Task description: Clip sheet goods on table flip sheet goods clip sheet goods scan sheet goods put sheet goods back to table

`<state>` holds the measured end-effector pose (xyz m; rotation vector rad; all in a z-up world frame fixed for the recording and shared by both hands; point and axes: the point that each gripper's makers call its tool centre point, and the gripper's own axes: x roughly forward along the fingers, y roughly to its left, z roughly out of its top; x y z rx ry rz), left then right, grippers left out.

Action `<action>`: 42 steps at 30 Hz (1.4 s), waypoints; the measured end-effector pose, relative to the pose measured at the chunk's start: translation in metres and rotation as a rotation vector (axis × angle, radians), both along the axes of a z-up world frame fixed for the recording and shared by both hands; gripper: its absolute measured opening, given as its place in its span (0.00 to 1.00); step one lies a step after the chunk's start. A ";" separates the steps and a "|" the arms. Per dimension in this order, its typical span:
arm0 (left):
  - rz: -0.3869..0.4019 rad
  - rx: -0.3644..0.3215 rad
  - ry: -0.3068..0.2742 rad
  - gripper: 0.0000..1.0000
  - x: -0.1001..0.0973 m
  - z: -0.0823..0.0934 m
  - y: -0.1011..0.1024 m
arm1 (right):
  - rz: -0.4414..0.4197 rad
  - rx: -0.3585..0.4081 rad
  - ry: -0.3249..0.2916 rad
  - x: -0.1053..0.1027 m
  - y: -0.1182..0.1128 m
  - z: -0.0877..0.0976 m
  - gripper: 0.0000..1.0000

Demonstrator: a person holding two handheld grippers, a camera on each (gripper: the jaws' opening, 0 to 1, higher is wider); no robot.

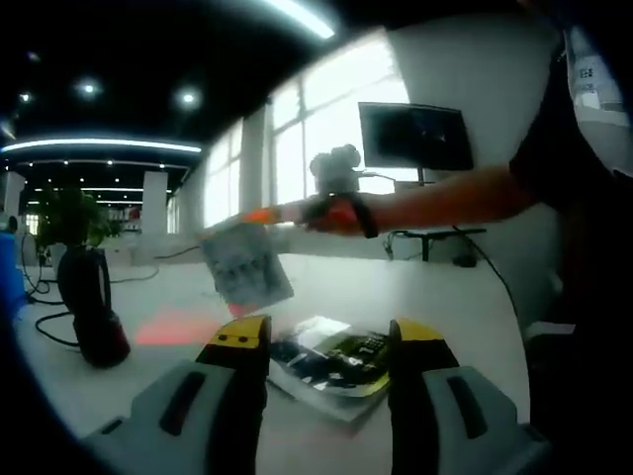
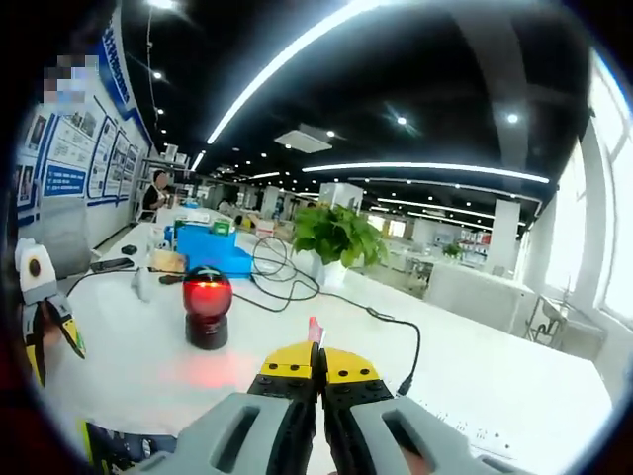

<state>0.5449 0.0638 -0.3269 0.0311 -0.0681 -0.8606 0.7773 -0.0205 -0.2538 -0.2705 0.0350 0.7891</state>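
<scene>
My left gripper (image 1: 328, 338) stands open low over the white table (image 1: 435, 297), its yellow-tipped jaws on either side of a stack of printed sheet packets (image 1: 336, 368) that lies flat. My right gripper (image 2: 318, 358) is shut on a thin sheet packet, whose pink edge (image 2: 314, 332) sticks up between the jaws. In the left gripper view that grey packet (image 1: 247, 265) hangs in the air from the right gripper (image 1: 262, 215), held out on a person's arm. It faces the black scanner (image 2: 207, 307), which glows red. The left gripper (image 2: 54, 348) shows at the left edge.
The scanner (image 1: 94, 307) casts a red patch (image 1: 183, 327) on the table. Its cable (image 2: 326, 297) runs across the tabletop. A blue box (image 2: 213, 249) and a potted plant (image 2: 336, 236) stand behind it. A monitor (image 1: 415, 137) stands at the far side.
</scene>
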 end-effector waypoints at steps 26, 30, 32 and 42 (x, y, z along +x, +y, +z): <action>0.001 0.000 -0.016 0.40 0.000 0.003 0.003 | -0.164 -0.217 0.005 0.073 -0.046 -0.049 0.00; 0.006 0.008 -0.026 0.40 -0.001 0.005 0.004 | -0.172 -0.229 0.013 0.083 -0.049 -0.059 0.00; 0.010 0.019 -0.032 0.40 0.001 0.006 0.003 | -0.169 -0.233 0.018 0.087 -0.048 -0.063 0.00; 0.044 -0.009 -0.012 0.41 0.000 0.016 0.008 | -0.139 -0.265 0.067 0.100 -0.038 -0.098 0.00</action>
